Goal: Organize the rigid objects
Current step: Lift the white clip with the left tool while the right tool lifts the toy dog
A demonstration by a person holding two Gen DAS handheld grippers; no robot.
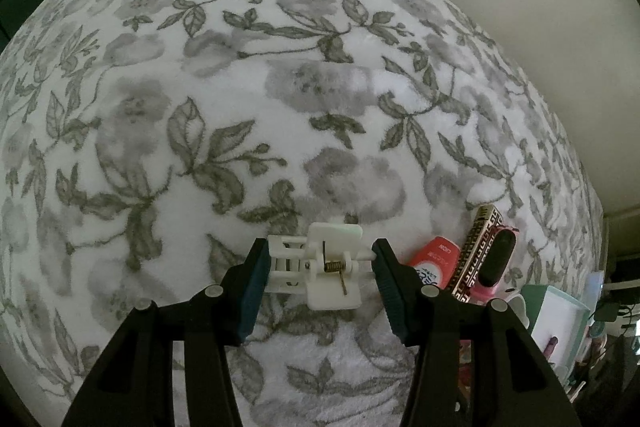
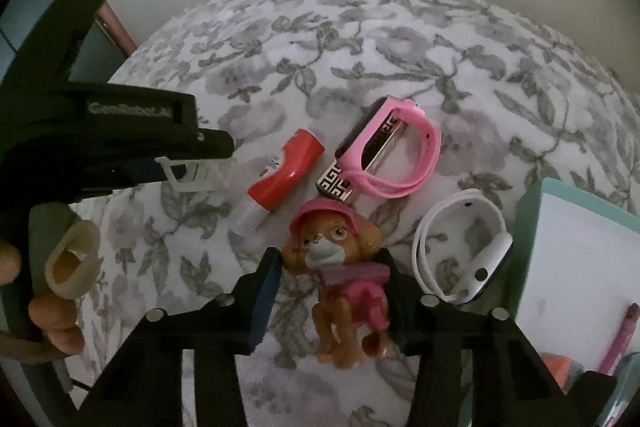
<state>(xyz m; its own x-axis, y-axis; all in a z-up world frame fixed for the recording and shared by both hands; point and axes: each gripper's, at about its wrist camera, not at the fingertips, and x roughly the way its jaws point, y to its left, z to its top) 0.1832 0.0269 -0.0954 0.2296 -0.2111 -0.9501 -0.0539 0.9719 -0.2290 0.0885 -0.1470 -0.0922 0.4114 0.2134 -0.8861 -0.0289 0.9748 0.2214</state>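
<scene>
The left gripper pinches a white hair clip just above the floral blanket. The right gripper has its jaws around a brown toy puppy on the blanket, beside a white wristband; whether both pads press it I cannot tell.

Left claw pointing steeply down, jaws part-open, right claw likewise

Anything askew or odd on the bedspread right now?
One oddity: the gold-patterned bar is threaded through the pink wristband, so lifting one may drag the other. The puppy figure lies on its back between the right gripper's jaws. The white clip sits in the left gripper. No damage visible.
</scene>
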